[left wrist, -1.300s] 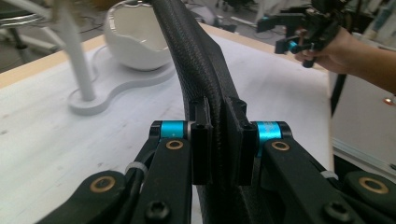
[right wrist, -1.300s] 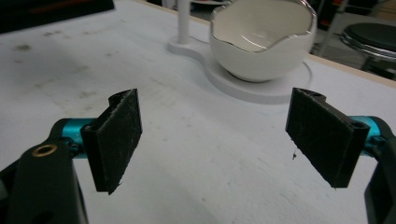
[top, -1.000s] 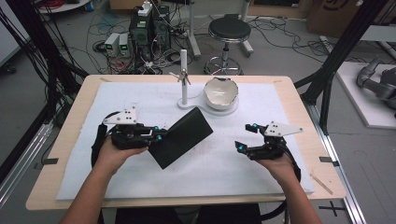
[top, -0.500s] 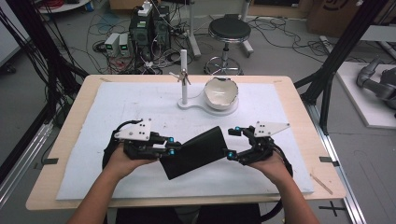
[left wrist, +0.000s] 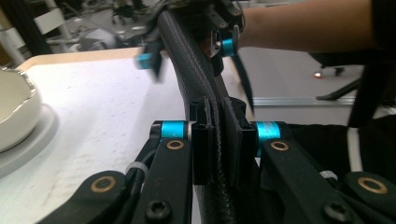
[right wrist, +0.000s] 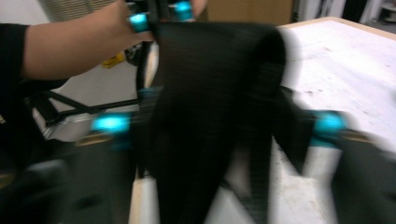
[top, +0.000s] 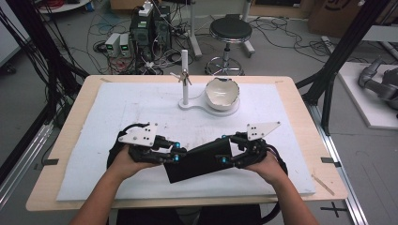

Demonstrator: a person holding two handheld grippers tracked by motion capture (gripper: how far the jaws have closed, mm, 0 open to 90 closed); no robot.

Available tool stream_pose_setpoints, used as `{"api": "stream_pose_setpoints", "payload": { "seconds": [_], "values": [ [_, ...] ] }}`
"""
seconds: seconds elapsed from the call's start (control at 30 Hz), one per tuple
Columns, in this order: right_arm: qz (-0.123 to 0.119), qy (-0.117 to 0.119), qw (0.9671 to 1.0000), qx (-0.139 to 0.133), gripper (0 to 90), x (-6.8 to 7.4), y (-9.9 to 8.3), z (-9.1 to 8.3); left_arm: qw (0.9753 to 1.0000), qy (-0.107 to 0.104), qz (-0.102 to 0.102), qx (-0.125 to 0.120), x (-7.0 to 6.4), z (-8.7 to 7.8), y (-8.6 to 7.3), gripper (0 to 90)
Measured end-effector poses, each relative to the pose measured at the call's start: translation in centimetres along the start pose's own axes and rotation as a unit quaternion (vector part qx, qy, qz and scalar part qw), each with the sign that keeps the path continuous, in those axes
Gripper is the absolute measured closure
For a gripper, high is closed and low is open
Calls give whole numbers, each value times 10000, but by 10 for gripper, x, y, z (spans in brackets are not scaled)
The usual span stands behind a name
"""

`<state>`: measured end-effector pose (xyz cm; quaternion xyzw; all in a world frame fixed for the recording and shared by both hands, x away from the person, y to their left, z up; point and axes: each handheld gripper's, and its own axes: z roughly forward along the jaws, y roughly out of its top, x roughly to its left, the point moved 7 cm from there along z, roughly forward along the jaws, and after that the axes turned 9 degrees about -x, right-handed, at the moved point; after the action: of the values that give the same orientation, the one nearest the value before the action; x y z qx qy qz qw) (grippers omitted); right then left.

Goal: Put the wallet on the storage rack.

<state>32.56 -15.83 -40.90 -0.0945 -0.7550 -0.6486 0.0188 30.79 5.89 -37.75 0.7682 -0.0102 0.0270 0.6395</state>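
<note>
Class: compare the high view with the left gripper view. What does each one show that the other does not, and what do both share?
High view alone: the white stand with its post, the stool and the floor electronics. Left gripper view alone: the left gripper with its jaws clamped on the pouch's edge, seen close up. Both: the black pouch, the cracked white bowl, the right gripper and the white mat.

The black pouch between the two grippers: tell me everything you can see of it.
The black pouch is a flat, roughly rectangular piece of what looks like woven fabric, with a fine ribbed texture in the left gripper view. It is held over the white mat near the table's front edge, tilted so its right end sits higher. The left gripper is clamped on its left edge, both jaws pressed against it. The right gripper meets its right end; there the picture is blurred, and the fabric looks bowed open.
</note>
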Motion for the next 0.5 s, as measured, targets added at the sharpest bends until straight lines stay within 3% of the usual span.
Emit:
{"api": "stream_pose_setpoints", "payload": {
  "seconds": [0.07, 0.13, 0.2, 0.27, 0.33, 0.4, 0.5],
  "values": [
    [69, -70, 9999, 89, 646, -1, -1, -1, 9999, 145, -38, -39, 4, -2, -1, 812],
    [162, -46, 9998, 79, 730, -2, -1, -3, 9991, 365, -159, -145, 9, -3, -3, 802],
    [235, -41, 9997, 59, 750, -2, 1, -3, 9979, 556, -248, -219, 11, -3, -6, 778],
    [302, -119, 9994, 104, 756, -2, 1, -2, 9957, 828, -352, -240, 16, -5, -7, 676],
    [210, -354, 9991, 97, 759, -5, 2, -4, 9926, 1090, -463, -275, 21, -13, -8, 609],
    [281, -551, 9980, 111, 760, -8, 3, -10, 9888, 1337, -547, -385, 26, -23, -7, 559],
    [284, -811, 9963, 23, 760, -13, 5, -21, 9807, 1767, -716, -430, 35, -41, -10, 406]
  ]
}}
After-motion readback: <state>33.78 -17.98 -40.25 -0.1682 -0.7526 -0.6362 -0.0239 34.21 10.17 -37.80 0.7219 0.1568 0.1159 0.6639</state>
